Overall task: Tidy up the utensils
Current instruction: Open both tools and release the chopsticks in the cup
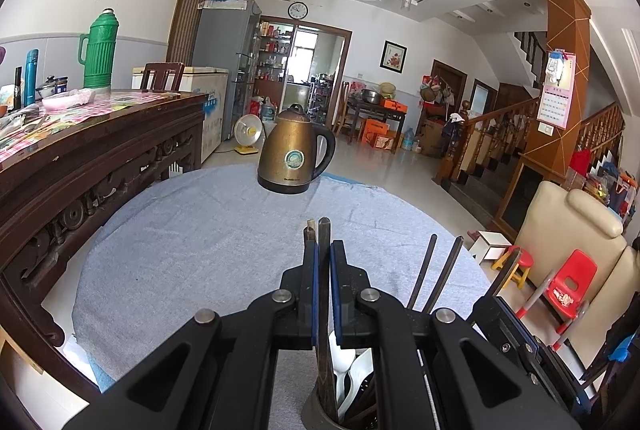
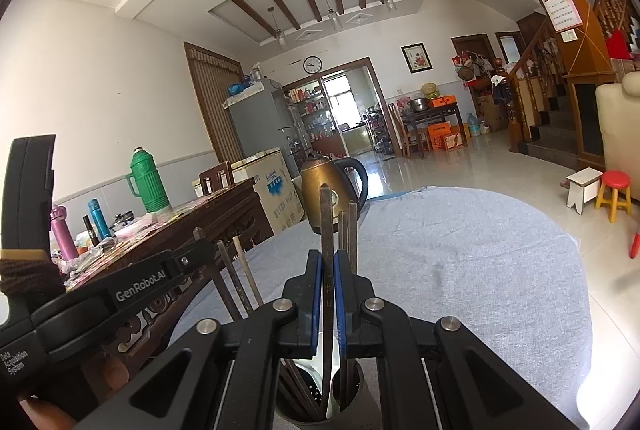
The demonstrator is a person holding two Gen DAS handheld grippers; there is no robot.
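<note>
A dark round utensil holder [image 1: 340, 410] stands at the near edge of the blue-grey cloth; it also shows in the right wrist view [image 2: 320, 402]. It holds dark chopsticks and white plastic spoons [image 1: 350, 370]. My left gripper [image 1: 323, 262] is shut on a dark chopstick [image 1: 323, 230] that stands upright with its lower end in the holder. My right gripper [image 2: 327, 270] is shut on another dark chopstick [image 2: 325, 213], also upright with its lower end in the holder. Two more chopsticks [image 1: 438, 274] rise beside the left gripper. The left gripper's body [image 2: 120, 290] shows at left in the right wrist view.
A bronze electric kettle [image 1: 294, 149] stands at the far edge of the round cloth-covered table [image 1: 200, 230]. A dark carved wooden sideboard [image 1: 92, 157] with a green thermos [image 1: 98, 49] and clutter stands to the left. Stools and a red chair [image 1: 568, 282] are on the right.
</note>
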